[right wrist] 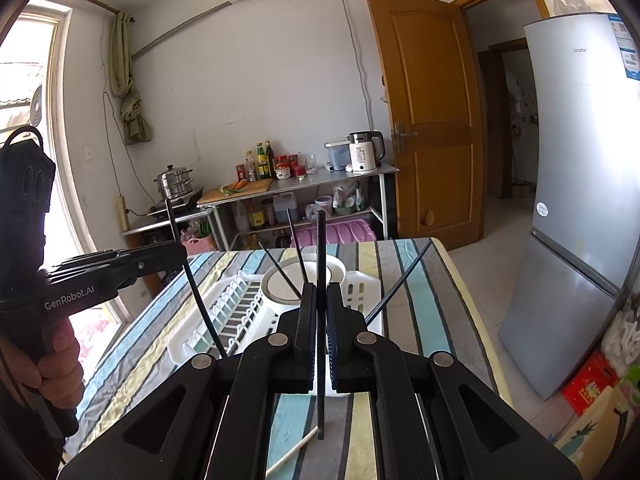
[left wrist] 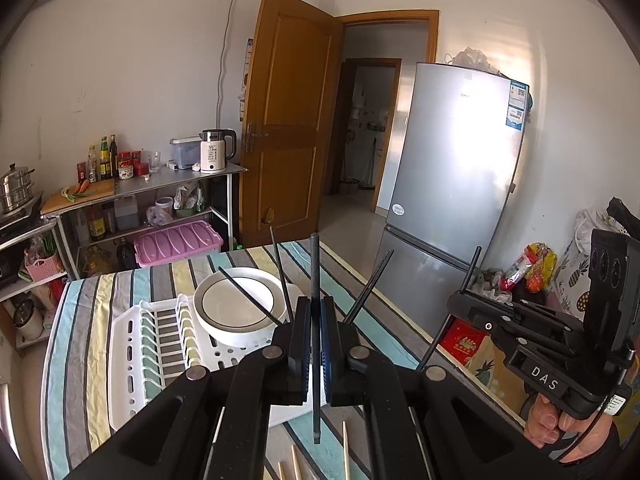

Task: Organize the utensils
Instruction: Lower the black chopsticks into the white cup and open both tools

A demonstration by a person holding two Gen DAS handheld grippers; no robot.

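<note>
each gripper (left wrist: 316, 320) (right wrist: 319, 304) clamps one black chopstick (left wrist: 315, 264) (right wrist: 321, 248); keep them upright, lower gently into the white rack (left wrist: 132, 344).

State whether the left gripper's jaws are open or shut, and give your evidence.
Shut. In the left wrist view the left gripper has both pads pressed against a black chopstick that stands upright between them.

Both wrist cameras look along their fingers, slightly downward, from close above the near end of the striped table (left wrist: 80, 320), facing the wooden door (right wrist: 432, 120) beyond it; both share this table.
</note>
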